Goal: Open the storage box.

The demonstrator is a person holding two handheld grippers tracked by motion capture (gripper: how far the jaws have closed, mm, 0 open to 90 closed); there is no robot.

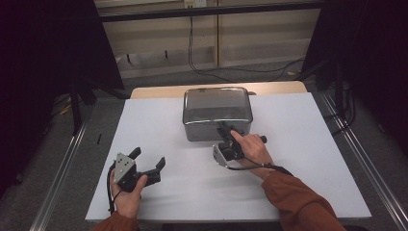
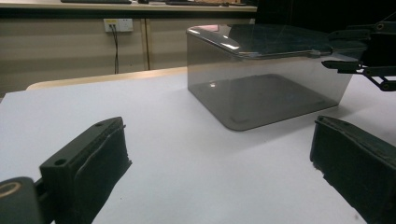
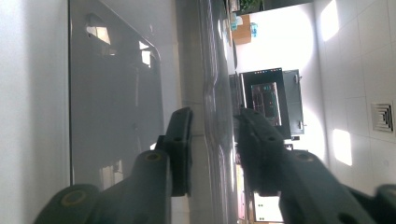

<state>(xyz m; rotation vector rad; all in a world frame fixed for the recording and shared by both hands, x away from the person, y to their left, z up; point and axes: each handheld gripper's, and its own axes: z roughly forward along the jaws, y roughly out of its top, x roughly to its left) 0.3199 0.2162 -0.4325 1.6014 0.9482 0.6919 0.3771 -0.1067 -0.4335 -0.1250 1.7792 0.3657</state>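
A clear grey box [image 1: 217,115] with a glossy lid [image 2: 261,39] stands at the middle back of the white tabletop [image 1: 298,159]. My right gripper [image 1: 223,127] is at the box's front edge, turned on its side. Its jaws straddle the lid's rim [image 3: 215,93], one above and one below, with a narrow gap still showing beside the rim. In the left gripper view the right gripper [image 2: 327,49] brackets the lid's far corner. My left gripper [image 1: 150,157] rests low at the front left, open wide with nothing between its fingers [image 2: 93,163].
Bare white tabletop lies between the left gripper and the box [image 2: 261,93]. A wooden table edge [image 1: 159,90] shows behind the white top. Metal rails [image 1: 62,163] run along both sides, and cables [image 1: 211,67] trail across the floor behind.
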